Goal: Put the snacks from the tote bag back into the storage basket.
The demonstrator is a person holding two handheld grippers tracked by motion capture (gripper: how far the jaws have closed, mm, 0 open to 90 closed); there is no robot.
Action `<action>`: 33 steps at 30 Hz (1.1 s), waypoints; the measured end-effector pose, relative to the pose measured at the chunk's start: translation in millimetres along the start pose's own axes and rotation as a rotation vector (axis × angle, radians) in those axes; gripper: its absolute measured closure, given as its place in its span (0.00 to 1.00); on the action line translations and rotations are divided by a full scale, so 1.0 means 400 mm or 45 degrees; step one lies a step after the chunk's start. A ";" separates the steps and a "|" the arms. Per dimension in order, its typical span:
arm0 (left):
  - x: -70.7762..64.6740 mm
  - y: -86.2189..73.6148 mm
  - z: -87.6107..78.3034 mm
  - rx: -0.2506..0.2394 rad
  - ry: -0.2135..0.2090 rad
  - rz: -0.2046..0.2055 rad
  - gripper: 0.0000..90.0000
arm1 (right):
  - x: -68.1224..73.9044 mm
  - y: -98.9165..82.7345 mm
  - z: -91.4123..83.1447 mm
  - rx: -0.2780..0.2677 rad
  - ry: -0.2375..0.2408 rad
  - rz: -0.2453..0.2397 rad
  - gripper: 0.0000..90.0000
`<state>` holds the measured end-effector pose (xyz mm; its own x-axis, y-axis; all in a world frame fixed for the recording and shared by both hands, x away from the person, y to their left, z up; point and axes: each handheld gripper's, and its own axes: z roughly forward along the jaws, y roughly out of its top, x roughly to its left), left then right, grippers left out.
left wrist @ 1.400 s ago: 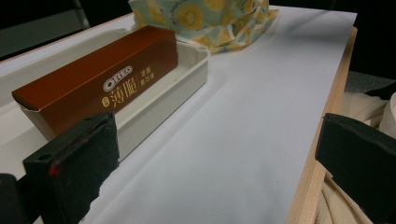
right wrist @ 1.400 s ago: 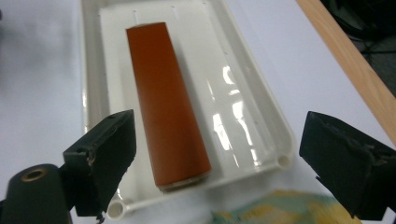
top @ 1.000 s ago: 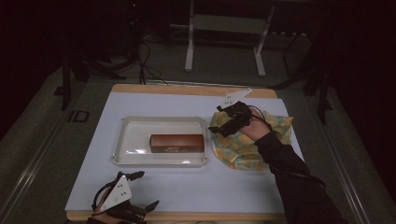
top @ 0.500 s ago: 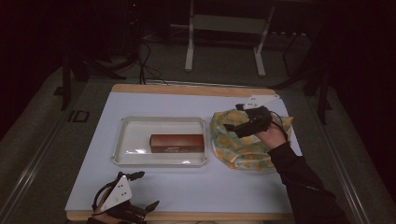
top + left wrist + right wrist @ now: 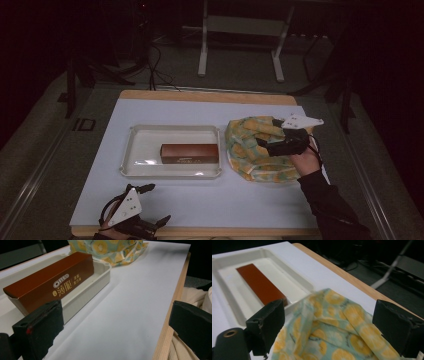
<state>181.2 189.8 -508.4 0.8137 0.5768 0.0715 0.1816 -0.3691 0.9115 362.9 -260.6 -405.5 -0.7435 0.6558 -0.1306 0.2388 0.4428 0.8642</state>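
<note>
"OREO" logo in white on brown box [image 5: 50, 283], Chinese characters beside it

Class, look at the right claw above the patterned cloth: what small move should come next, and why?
Probably lower the right claw a little and close on a raised fold of the fruit-print cloth. Its jaws stand open above the bunched cloth with nothing between them, beside the white tray holding the brown box. The purpose is only a guess.
</note>
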 end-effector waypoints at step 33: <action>-0.002 0.002 0.006 0.008 -0.013 0.007 0.00 | 0.061 -0.256 -0.066 -0.056 -0.259 0.161 0.12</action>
<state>182.1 187.4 -508.8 0.8203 0.5674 0.0722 0.1807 -0.3769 0.9085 303.7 -306.1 -484.2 -0.5672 0.8161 -0.1109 0.2912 0.3248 0.8998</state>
